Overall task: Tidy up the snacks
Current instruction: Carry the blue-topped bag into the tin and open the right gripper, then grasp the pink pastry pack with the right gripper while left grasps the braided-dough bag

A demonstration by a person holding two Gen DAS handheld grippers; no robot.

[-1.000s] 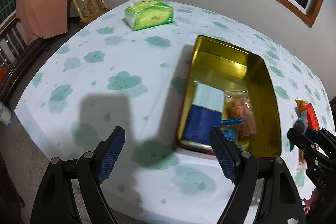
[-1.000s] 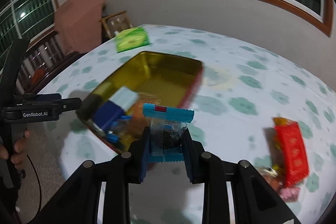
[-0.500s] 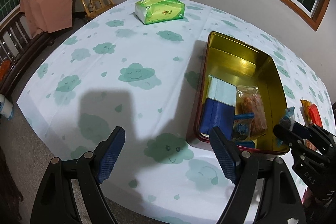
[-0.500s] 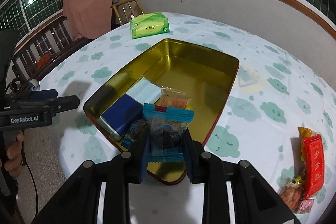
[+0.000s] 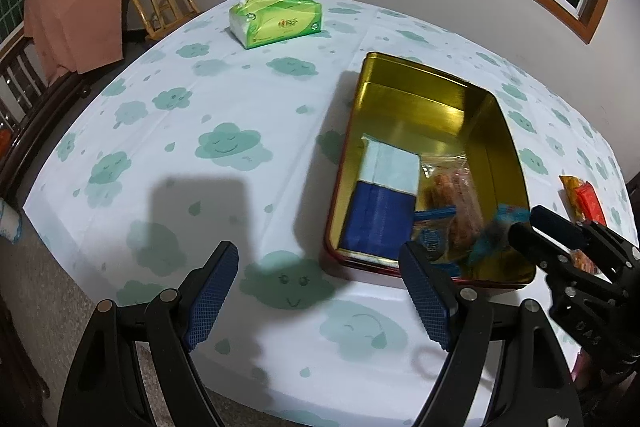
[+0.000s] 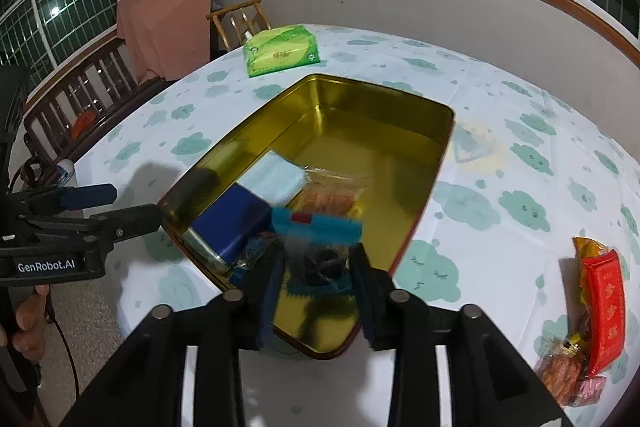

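Just above the near end of the gold tin [image 6: 424, 187], the right gripper [image 6: 318, 291] has a blue-edged snack packet [image 6: 316, 247] between its fingers.

Blur smears the packet, so whether the pads actually press it cannot be told; inside the tin lie a blue-and-white packet [image 5: 384, 199], an orange snack in clear wrap [image 5: 452, 199] beside it and a small blue packet [image 5: 430, 231] at the near wall; the left gripper [image 5: 320, 291] hangs over the cloud-print tablecloth [image 5: 224, 147] just beside the tin, fingers spread wide around nothing; a red packet [image 6: 604, 303] and other loose snacks lie well apart to the right; a green tissue pack [image 5: 276, 17] sits at the far edge.
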